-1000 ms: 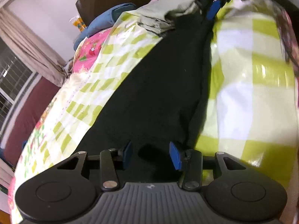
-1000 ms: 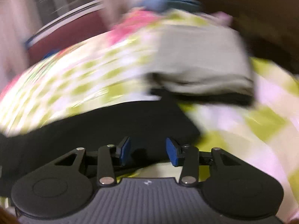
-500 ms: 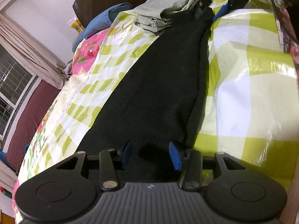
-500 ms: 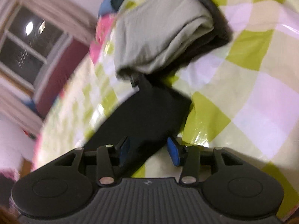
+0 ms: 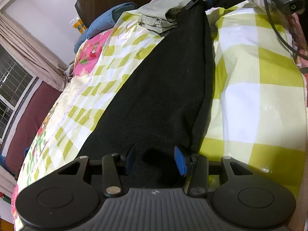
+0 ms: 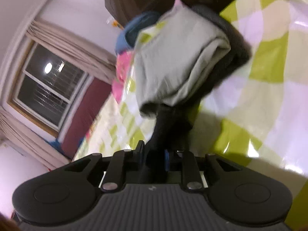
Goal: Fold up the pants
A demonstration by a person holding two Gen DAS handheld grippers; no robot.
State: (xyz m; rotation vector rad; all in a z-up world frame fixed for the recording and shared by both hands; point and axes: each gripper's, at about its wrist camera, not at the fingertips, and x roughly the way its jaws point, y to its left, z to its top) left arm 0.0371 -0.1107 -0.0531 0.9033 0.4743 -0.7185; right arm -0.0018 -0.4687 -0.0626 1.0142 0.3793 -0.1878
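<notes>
The black pants (image 5: 163, 88) run up the frame's middle across the checked bed sheet (image 5: 259, 100): soft, limp, likely to sag. The right gripper (image 6: 153, 156) pinches their far end; the left gripper (image 5: 154, 158) gapes, holding nothing, over the near end, the sensible hold.

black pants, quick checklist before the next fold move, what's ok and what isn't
1. Right gripper shut on the far end of the black pants: ok.
2. Left gripper holding the near end: not ok, jaws open over the cloth.
3. Pants lying flat along the checkered sheet: ok.
4. Far end clear of the folded grey clothes: not ok, they touch.
5. Both layers caught by the right gripper: cannot tell.
</notes>
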